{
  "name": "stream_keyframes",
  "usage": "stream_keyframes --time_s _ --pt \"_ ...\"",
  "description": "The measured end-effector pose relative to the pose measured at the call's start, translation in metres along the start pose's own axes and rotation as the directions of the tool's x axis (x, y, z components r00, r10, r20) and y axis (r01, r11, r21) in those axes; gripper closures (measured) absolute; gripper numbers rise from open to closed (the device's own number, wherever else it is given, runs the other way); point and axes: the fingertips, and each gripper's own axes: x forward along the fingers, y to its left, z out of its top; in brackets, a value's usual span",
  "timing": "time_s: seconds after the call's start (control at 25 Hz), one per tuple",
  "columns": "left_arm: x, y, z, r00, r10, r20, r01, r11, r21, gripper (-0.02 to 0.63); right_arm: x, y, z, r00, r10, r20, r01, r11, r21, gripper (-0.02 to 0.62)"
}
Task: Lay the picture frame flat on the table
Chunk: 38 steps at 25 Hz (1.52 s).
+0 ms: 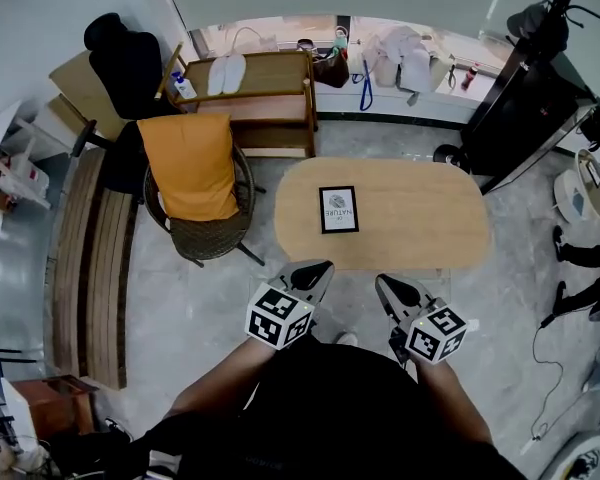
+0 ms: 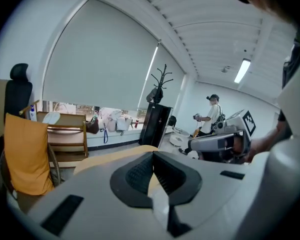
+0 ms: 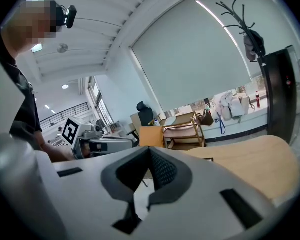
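A black picture frame (image 1: 339, 209) with a white print lies flat, face up, near the middle of the oval wooden table (image 1: 420, 218). Both grippers hang off the table's near edge, close to my body, and touch nothing. My left gripper (image 1: 322, 267) has its jaws together with nothing between them. My right gripper (image 1: 383, 282) is likewise shut and empty. In the left gripper view the left gripper (image 2: 153, 153) points over the table top (image 2: 110, 156). The frame's corner (image 3: 207, 159) peeks past the right gripper (image 3: 149, 149) in the right gripper view.
A wicker chair with an orange cushion (image 1: 192, 168) stands at the table's left end. Behind it is a wooden shelf unit (image 1: 250, 93). A black cabinet (image 1: 528, 118) is at the far right. A slatted bench (image 1: 92, 258) runs along the left. Another person (image 2: 212, 115) stands beyond the table.
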Motion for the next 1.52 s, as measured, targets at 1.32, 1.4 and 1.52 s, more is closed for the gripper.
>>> stream_keyframes --time_s 1.32,1.4,1.52 --pt "-0.004 -0.043 -0.01 0.999 0.038 -0.018 -0.038 0.999 0.012 0.601 -0.032 0.001 -0.015 0.998 0.052 0.036 -0.053 0.998 0.024 0.595" --pt "-0.003 -0.043 -0.011 0.999 0.037 -0.02 -0.037 0.999 0.007 0.601 -0.031 0.002 -0.017 0.998 0.062 0.028 -0.063 0.998 0.021 0.595" --pt "-0.003 -0.044 -0.015 0.999 0.032 -0.03 -0.032 0.999 0.007 0.601 -0.03 0.004 -0.021 0.997 0.068 0.018 -0.069 0.997 0.02 0.595"
